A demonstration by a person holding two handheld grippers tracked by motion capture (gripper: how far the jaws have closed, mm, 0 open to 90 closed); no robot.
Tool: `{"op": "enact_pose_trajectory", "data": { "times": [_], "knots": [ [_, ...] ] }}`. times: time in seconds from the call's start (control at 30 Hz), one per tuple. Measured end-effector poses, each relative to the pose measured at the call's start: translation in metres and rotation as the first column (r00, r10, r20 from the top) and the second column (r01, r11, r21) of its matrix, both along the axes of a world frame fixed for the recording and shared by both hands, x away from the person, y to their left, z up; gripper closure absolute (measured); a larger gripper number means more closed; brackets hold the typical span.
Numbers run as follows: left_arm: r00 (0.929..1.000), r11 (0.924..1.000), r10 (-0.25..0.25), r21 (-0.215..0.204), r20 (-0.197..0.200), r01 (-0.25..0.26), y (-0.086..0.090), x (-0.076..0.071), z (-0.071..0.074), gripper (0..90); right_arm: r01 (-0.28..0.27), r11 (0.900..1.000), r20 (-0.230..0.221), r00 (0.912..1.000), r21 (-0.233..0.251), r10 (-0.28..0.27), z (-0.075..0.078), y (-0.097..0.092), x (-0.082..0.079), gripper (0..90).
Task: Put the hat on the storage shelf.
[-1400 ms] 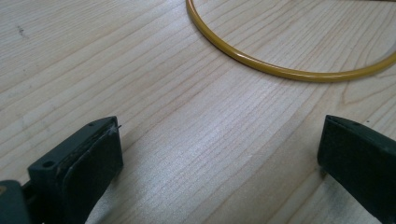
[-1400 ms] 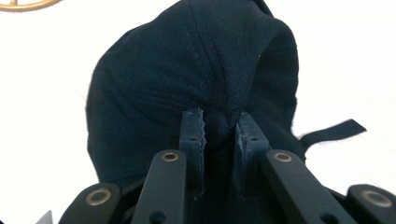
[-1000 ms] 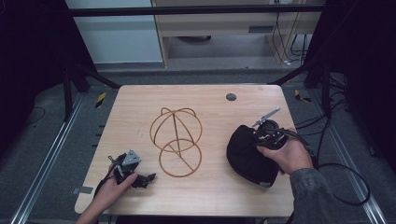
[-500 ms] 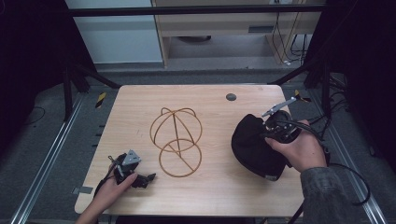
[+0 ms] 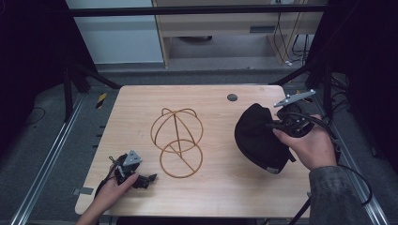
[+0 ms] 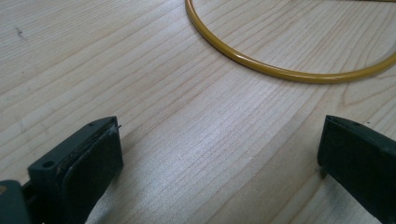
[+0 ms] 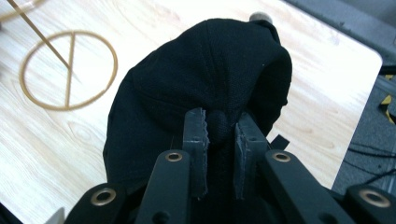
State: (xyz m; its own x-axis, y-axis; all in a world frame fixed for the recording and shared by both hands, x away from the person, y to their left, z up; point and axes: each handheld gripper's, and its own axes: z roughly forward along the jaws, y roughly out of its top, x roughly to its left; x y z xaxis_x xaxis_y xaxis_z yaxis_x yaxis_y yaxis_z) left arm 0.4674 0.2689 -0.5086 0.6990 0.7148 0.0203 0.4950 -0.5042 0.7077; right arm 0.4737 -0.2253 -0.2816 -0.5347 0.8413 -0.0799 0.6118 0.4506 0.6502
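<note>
Right tool is clenched on a fold of the black cap, which hangs off it at the right side of the bench, tilted up above the wood. Left tool sits released and empty, low on the bench near the wire stand. This looks like the carry step; next, I'd say, the cap needs swinging across and lowering crown-up over the stand's domed top.

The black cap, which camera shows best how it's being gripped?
The right gripper view: the black cap fills the frame, and a fold of its fabric is pinched between the right gripper's jaws. The high view shows the cap's whole shape at the table's right side, with the hand hiding the grip. The left gripper view adds nothing on it.
</note>
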Motion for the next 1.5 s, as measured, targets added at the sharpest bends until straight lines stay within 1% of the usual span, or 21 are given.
{"op": "enact_pose_trajectory", "data": {
  "times": [0.1, 0.13, 0.2, 0.3, 0.4, 0.47, 0.53, 0.6, 0.77, 0.83, 1.13, 1.37, 1.5],
  "knots": [
    [1.0000, 1.0000, 0.000, 0.000, 0.000, 0.000, 0.000, 0.000, 0.000, 0.0, -0.001, 0.9997, 0.024, 0.9997, 0.025, 0.000, 0.011, 0.000, -0.002, 78.0],
    [1.0000, 1.0000, 0.000, 0.000, 0.000, 0.000, 0.000, 0.000, 0.000, 0.0, -0.001, 0.9997, 0.024, 0.9997, 0.025, 0.000, 0.011, 0.000, -0.002, 78.0],
    [1.0000, 1.0000, 0.000, 0.000, 0.000, 0.000, 0.000, 0.000, 0.000, 0.0, -0.011, 0.9996, 0.039, 0.9992, 0.028, 0.010, 0.020, 0.003, -0.002, 78.0],
    [1.0000, 1.0000, 0.000, 0.000, 0.000, 0.000, 0.000, 0.000, 0.000, 0.0, -0.024, 0.9991, 0.053, 0.9983, 0.034, 0.023, 0.027, 0.007, -0.003, 78.0],
    [1.0000, 1.0000, 0.000, 0.000, 0.000, 0.000, 0.000, 0.000, 0.000, 0.0, -0.033, 0.9990, 0.059, 0.9978, 0.031, 0.031, 0.032, 0.010, -0.003, 78.0],
    [1.0000, 1.0000, 0.000, 0.000, 0.000, 0.000, 0.000, 0.000, 0.000, 0.0, -0.045, 0.9986, 0.062, 0.9971, 0.029, 0.043, 0.037, 0.015, -0.004, 78.0],
    [1.0000, 1.0000, 0.000, 0.000, 0.000, 0.000, 0.000, 0.000, 0.000, 0.0, -0.049, 0.9985, 0.062, 0.9969, 0.025, 0.047, 0.039, 0.017, -0.005, 78.0],
    [1.0000, 1.0000, -0.001, 0.000, 0.000, 0.001, 0.000, 0.000, 0.000, 0.0, -0.064, 0.9977, 0.069, 0.9957, 0.022, 0.062, 0.044, 0.022, -0.005, 78.0],
    [1.0000, 1.0000, 0.000, 0.000, 0.000, 0.000, 0.000, 0.000, 0.000, 0.0, -0.079, 0.9968, 0.072, 0.9944, 0.016, 0.077, 0.048, 0.028, -0.006, 78.0],
    [1.0000, 1.0000, 0.000, 0.000, 0.000, 0.000, 0.000, 0.000, 0.000, 0.0, -0.088, 0.9960, 0.081, 0.9930, 0.014, 0.087, 0.052, 0.032, -0.007, 78.0],
    [1.0000, 1.0000, 0.000, 0.000, 0.000, 0.000, 0.000, 0.000, 0.000, 0.0, -0.110, 0.9938, 0.098, 0.9892, 0.014, 0.109, 0.063, 0.042, -0.008, 78.0],
    [1.0000, 1.0000, 0.001, 0.000, 0.000, -0.001, 0.000, 0.000, 0.000, 0.0, -0.141, 0.9899, 0.114, 0.9837, 0.012, 0.139, 0.073, 0.054, -0.010, 78.0],
    [1.0000, 1.0000, 0.001, 0.000, 0.000, -0.001, 0.000, 0.000, 0.000, 0.0, -0.148, 0.9888, 0.122, 0.9819, 0.020, 0.144, 0.078, 0.056, -0.011, 78.0]
  ]
}}
